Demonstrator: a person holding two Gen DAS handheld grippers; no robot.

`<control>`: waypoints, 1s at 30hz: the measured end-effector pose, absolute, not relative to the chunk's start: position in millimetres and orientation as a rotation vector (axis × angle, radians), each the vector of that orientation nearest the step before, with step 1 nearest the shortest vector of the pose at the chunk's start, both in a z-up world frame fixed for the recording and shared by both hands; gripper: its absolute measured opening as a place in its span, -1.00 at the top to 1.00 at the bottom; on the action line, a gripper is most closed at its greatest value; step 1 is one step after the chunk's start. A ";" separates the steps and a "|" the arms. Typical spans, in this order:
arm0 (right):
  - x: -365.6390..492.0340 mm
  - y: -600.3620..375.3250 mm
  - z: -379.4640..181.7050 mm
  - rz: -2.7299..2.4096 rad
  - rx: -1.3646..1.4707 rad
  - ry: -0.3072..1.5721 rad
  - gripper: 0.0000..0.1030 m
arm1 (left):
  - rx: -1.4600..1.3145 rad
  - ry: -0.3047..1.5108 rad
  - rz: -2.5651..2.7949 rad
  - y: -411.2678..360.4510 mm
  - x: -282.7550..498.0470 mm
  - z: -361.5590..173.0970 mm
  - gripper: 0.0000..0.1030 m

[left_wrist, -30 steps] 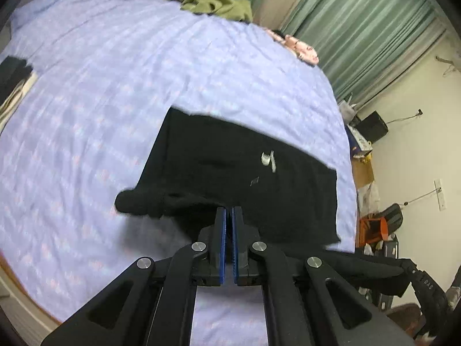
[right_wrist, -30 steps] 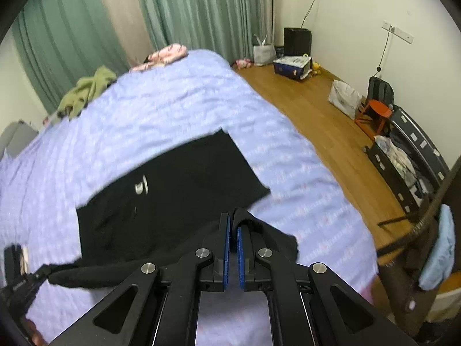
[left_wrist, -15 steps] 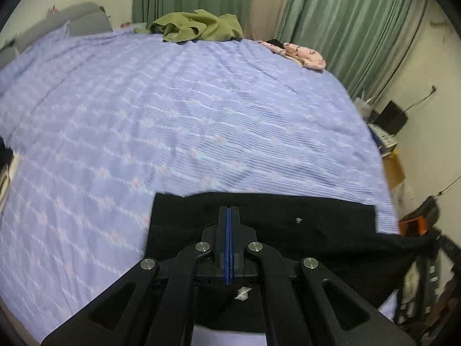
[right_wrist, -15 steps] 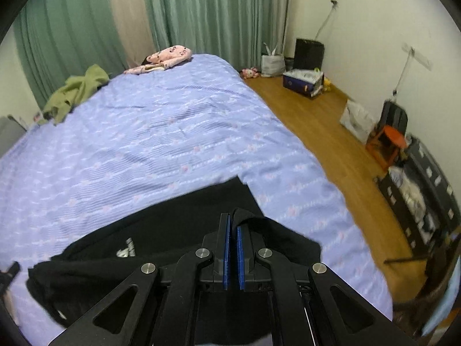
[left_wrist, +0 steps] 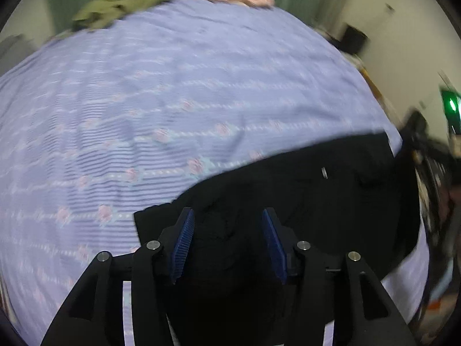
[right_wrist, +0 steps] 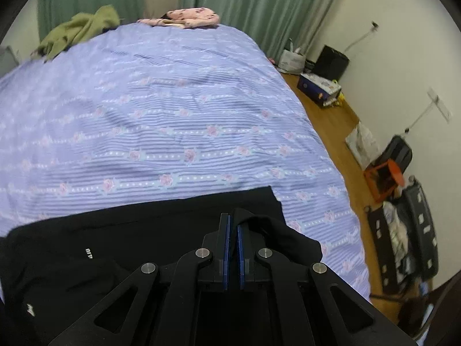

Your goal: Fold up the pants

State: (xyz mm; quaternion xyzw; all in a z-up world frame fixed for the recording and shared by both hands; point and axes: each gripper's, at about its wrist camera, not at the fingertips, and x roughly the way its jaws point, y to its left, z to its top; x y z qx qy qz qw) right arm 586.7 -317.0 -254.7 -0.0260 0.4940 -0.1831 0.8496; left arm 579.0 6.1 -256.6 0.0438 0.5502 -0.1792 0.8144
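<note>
The pants (right_wrist: pixel 144 236) are being laid flat on the bed (right_wrist: pixel 173 115), at its near edge, long axis running side to side across both views. The left gripper (left_wrist: pixel 227 242) is being opened over the pants' left end; cloth is lying under its parted jaws, untouched by the pads. The right gripper (right_wrist: pixel 232 239) is being held closed on a fold at the right end (cloth bunching beside it), so this end likely awaits release.
</note>
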 end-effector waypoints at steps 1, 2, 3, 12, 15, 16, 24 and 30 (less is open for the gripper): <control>586.9 -312.5 -255.3 -0.386 -0.071 1.035 0.91 | 0.112 1.207 -0.420 8.0 582.3 -263.8 0.01; 586.0 -308.3 -255.3 -0.383 -0.084 1.024 0.91 | 0.122 1.237 -0.447 9.7 585.8 -270.4 0.02; 586.1 -305.3 -255.7 -0.379 -0.097 1.019 0.90 | 0.133 1.264 -0.459 12.9 590.6 -278.1 0.02; 583.8 -287.7 -275.3 -0.364 -0.176 1.020 0.90 | 0.172 1.325 -0.547 10.7 607.1 -299.0 0.02; 582.5 -295.7 -282.7 -0.383 -0.153 1.034 0.90 | 0.270 1.336 -0.549 -1.2 604.8 -310.7 0.02; 582.0 -298.0 -284.5 -0.389 -0.154 1.037 0.90 | 0.279 1.336 -0.544 -2.3 604.6 -313.1 0.04; 565.4 -312.9 -287.3 -0.417 -0.111 1.037 0.91 | 0.357 1.259 -0.523 -18.8 583.3 -300.9 0.75; 542.2 -322.5 -260.6 -0.434 -0.035 0.961 0.90 | 0.256 1.078 -0.484 -11.5 572.9 -239.5 0.97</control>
